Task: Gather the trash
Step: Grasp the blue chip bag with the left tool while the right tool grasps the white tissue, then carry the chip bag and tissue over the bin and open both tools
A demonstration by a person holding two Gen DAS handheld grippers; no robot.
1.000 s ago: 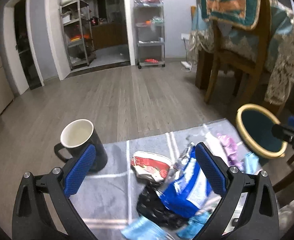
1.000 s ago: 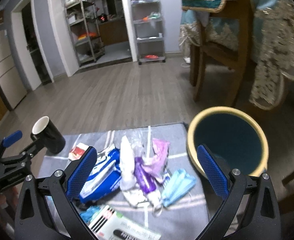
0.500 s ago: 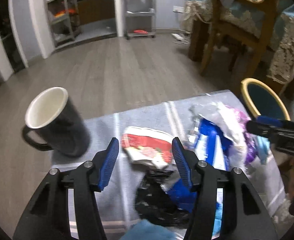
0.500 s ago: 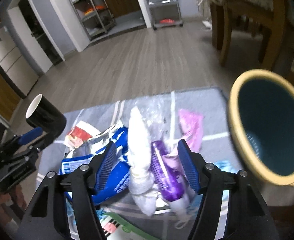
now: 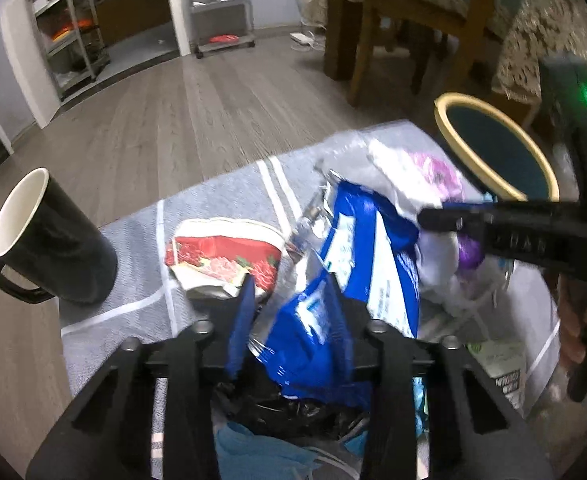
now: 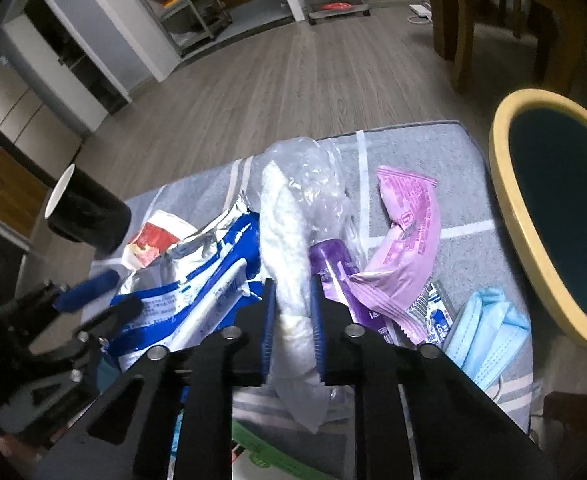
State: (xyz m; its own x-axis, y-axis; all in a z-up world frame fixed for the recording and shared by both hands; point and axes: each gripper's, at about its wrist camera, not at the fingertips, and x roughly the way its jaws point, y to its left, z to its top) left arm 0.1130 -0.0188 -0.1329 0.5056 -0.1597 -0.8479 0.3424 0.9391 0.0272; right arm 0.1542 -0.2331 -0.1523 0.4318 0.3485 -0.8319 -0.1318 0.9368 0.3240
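Note:
A pile of trash lies on a grey mat (image 5: 141, 248). My left gripper (image 5: 291, 300) is shut on the lower edge of a blue and silver snack bag (image 5: 357, 248). My right gripper (image 6: 291, 300) is shut on a white tissue in a clear plastic bag (image 6: 287, 232). A teal bin with a yellow rim (image 6: 505, 184) stands at the mat's right edge; it also shows in the left wrist view (image 5: 493, 144). A crushed red paper cup (image 5: 221, 256), a pink wrapper (image 6: 407, 224), a purple tube (image 6: 333, 268) and a blue face mask (image 6: 489, 328) lie in the pile.
A black mug (image 5: 49, 240) with a white inside stands on the mat's left corner. A black plastic bag (image 5: 293, 408) lies under the blue bag. A wooden chair (image 5: 413, 28) and a covered table stand behind the bin. Metal shelves (image 5: 217, 4) stand at the far wall.
Both grippers moved down and forward into the pile and closed. The left shut on the blue bag, the right on the bagged tissue.

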